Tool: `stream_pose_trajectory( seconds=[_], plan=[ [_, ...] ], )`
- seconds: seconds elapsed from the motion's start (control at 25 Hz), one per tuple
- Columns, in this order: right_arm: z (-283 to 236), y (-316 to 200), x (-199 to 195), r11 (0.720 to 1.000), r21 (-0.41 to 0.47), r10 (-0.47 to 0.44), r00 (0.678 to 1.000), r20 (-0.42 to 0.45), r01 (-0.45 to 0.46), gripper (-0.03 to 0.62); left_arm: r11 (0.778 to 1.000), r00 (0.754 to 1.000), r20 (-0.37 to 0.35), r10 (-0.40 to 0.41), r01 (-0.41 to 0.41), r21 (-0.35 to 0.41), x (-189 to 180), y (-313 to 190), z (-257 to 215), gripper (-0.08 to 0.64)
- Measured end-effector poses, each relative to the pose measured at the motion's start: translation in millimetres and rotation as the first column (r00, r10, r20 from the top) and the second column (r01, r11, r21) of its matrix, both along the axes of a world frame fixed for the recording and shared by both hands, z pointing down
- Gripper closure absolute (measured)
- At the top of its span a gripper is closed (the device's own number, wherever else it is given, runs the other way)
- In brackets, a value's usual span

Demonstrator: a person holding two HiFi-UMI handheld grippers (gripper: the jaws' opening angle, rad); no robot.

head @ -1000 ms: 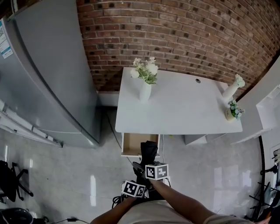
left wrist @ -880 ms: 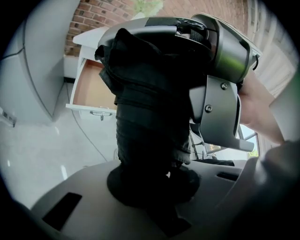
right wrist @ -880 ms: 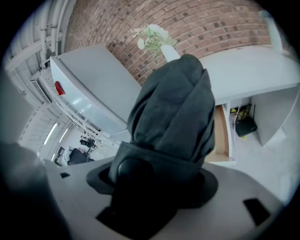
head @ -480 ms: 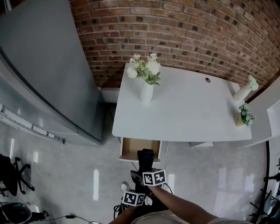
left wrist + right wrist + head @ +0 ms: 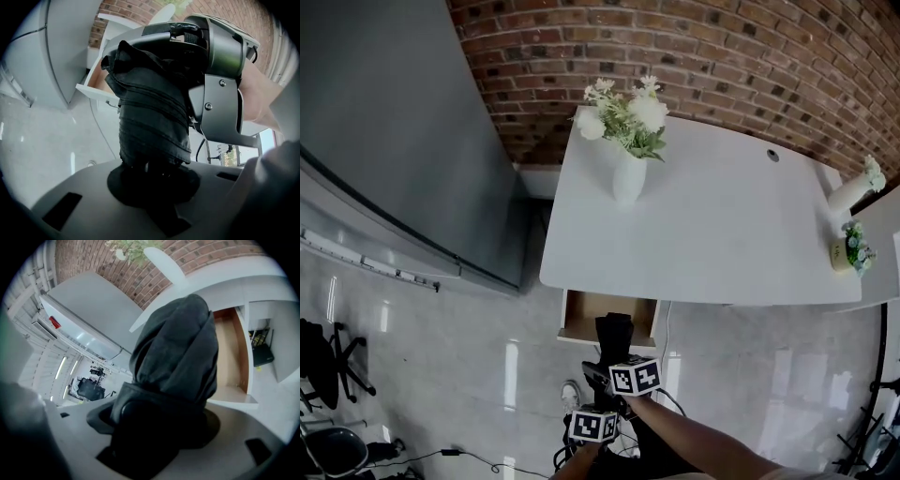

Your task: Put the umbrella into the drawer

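A black folded umbrella [image 5: 614,337] hangs just in front of the open wooden drawer [image 5: 581,319] under the white table [image 5: 722,234]. Both grippers hold it. In the left gripper view the umbrella [image 5: 150,122] rises from my left gripper [image 5: 152,173], which is shut on its lower end; the right gripper's grey body [image 5: 220,70] clamps it higher up. In the right gripper view the umbrella's fabric [image 5: 178,357] fills my right gripper [image 5: 159,418], shut on it, with the drawer's brown inside [image 5: 229,357] beyond. The marker cubes [image 5: 635,377] show below the umbrella.
A white vase of flowers [image 5: 629,173] stands on the table's left part; a slim vase [image 5: 853,187] and a small plant pot [image 5: 848,251] sit at its right end. A tall grey fridge [image 5: 384,141] stands to the left. Cables [image 5: 572,455] lie on the glossy floor.
Both grippers have sunk with the umbrella, keeping it in front of the open drawer. The head view has drawn nearer to the table, which looks larger.
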State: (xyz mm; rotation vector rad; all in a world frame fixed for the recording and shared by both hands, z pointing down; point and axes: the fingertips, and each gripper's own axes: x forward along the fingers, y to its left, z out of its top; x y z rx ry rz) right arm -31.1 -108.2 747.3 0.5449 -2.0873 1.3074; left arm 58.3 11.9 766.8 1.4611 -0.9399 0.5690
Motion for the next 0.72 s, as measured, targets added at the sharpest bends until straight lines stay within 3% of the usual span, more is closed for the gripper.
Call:
stream_pose_trajectory(
  seconds=[0.32, 0.72],
  plan=[
    [28, -36, -9, 0.998, 0.03, 0.051, 0.999, 0.017, -0.051, 0.249, 0.999, 0.996, 0.089, 0.031, -0.032, 0.013, -20, -32, 34, 0.506],
    [52, -67, -18, 0.997, 0.062, 0.041, 0.998, -0.037, -0.039, 0.249, 1.0, 0.994, 0.109, 0.01, -0.011, 0.005, -30, -65, 60, 0.508]
  ],
)
